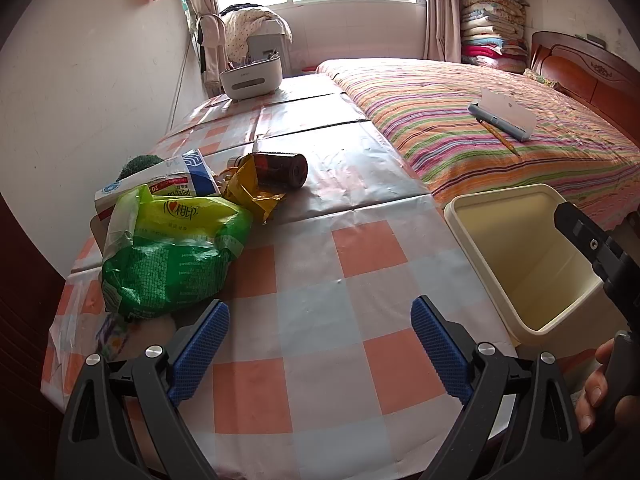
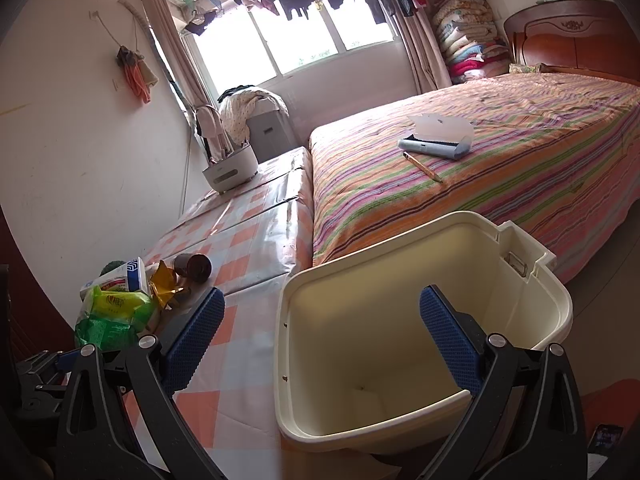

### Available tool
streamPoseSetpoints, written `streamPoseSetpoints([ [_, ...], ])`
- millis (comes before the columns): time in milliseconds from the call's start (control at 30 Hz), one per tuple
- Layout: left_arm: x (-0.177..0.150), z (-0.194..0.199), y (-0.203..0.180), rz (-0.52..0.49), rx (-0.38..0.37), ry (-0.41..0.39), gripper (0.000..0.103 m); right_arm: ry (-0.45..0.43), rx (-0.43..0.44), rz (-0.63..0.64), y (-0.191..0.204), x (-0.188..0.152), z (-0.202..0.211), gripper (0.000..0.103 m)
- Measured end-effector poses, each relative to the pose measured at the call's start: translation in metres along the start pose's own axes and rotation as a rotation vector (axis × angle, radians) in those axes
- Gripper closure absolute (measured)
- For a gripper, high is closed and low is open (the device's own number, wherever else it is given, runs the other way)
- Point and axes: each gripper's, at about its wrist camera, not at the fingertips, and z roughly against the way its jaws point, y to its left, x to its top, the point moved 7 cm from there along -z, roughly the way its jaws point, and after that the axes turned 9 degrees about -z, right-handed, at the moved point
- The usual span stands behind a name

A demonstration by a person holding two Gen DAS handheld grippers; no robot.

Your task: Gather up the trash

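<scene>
A heap of trash lies on the checked table at the left: a green and yellow plastic bag [image 1: 172,252], a white carton [image 1: 160,184], a crumpled yellow wrapper [image 1: 248,188] and a dark can [image 1: 282,170] on its side. A cream bin [image 1: 520,264] stands off the table's right edge, open and empty. My left gripper [image 1: 320,344] is open above the table, just right of the green bag. My right gripper [image 2: 320,336] is open over the bin's [image 2: 400,320] near left rim. The trash heap [image 2: 120,304] shows at the left in the right wrist view.
A white box-like holder [image 1: 250,78] stands at the table's far end. A striped bed [image 1: 500,120] runs along the table's right side, with a lint roller [image 1: 500,120] and a pencil on it. A wall is at the left.
</scene>
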Motion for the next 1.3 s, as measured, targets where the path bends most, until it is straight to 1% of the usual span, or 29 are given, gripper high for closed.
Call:
streamPoseSetpoints([
  [467,-0.002,0.003,0.005,0.012,-0.002,-0.002,0.013,0.002,0.004,0.010,0.003,-0.002,-0.001,0.006],
  [700,-0.007,0.008,0.015,0.024,0.002,0.001,0.013,0.033,0.028,0.042,0.013,-0.007,-0.004,0.006],
  [1033,-0.024,0.011,0.040,0.043,0.012,0.014,0.013,0.070,0.089,0.126,0.046,-0.013,-0.008,0.006],
  [1300,-0.044,0.014,0.085,0.106,0.021,0.035,0.013,0.094,0.175,0.221,0.090,-0.014,-0.017,0.006],
])
